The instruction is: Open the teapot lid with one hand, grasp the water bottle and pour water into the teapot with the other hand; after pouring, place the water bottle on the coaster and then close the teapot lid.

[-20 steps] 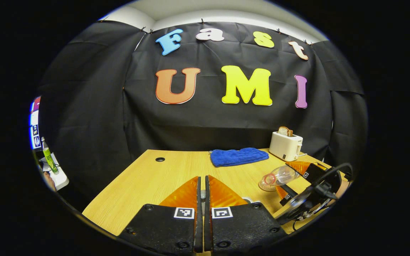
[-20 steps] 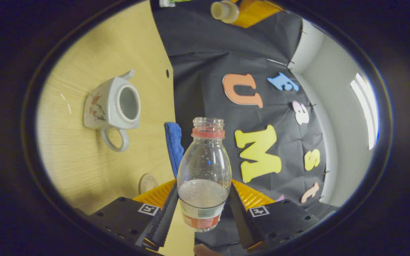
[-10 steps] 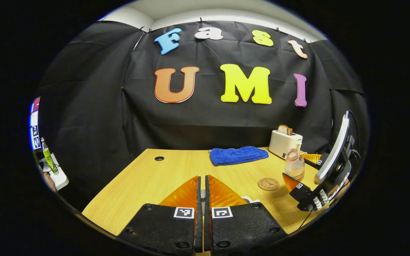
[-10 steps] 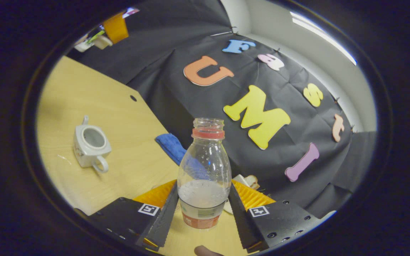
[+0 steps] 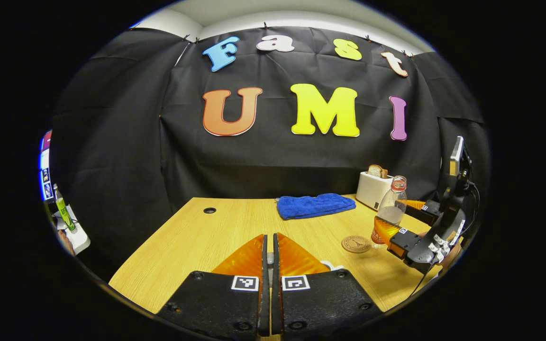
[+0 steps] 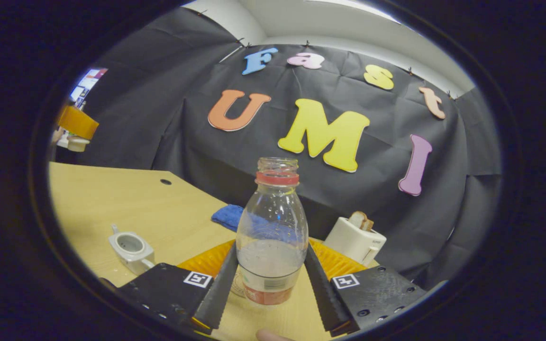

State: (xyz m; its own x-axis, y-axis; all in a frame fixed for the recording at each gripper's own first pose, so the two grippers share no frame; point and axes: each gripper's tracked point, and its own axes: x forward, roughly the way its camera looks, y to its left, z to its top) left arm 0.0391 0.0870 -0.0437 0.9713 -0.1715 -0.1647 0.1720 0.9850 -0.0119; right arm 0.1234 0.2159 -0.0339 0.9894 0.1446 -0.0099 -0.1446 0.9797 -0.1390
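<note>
Clear water bottle point(image 6: 272, 232) stands upright at centre frame, clamped between my right tongs point(image 6: 270, 279); the coaster point(image 5: 356, 244) lies just left of it. My left tongs point(image 5: 268, 258) pinch the lid knob point(image 5: 270, 259).

I face a black cloth wall point(image 5: 263, 161) behind my wooden table point(image 5: 206, 237), white ceiling point(image 6: 330, 23) above it.

- The right claw point(image 6: 269, 279) is rolling back to level, so the water bottle point(image 6: 271, 237) it's clamping is standing upright now instead of lying tipped over.
- In the left gripper view, that bottle is dropping toward the worktop point(image 5: 197, 237), ending up just right of the coaster point(image 5: 355, 244).
- The teapot point(image 6: 131, 247) is sliding lower-left in the right gripper view.
</note>
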